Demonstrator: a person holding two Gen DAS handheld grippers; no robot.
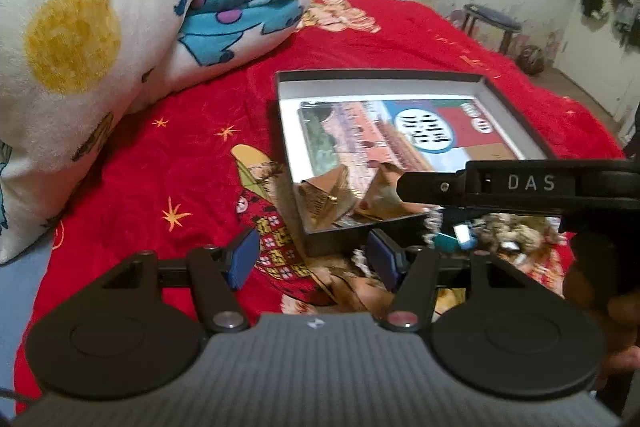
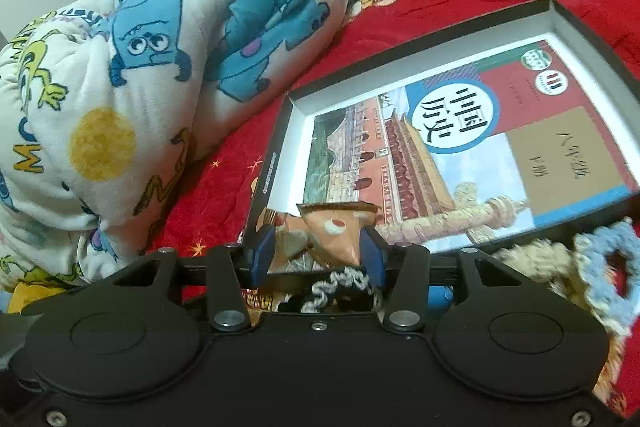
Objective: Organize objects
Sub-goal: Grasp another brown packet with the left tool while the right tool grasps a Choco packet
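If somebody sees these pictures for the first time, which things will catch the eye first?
Probably the bright red bedspread that covers the bed, with the rolled cartoon blanket lying on it at the left. Next comes the shallow dark box at centre right, holding a colourful book and small orange packets at its near edge.

1. One shallow black box (image 2: 404, 67) on the bed.
2. One book (image 2: 472, 147) lying inside it.
3. Two folded paper packets (image 1: 328, 199) in the box.
4. One rolled cartoon blanket (image 2: 140, 67).
5. One stool (image 1: 494, 19).
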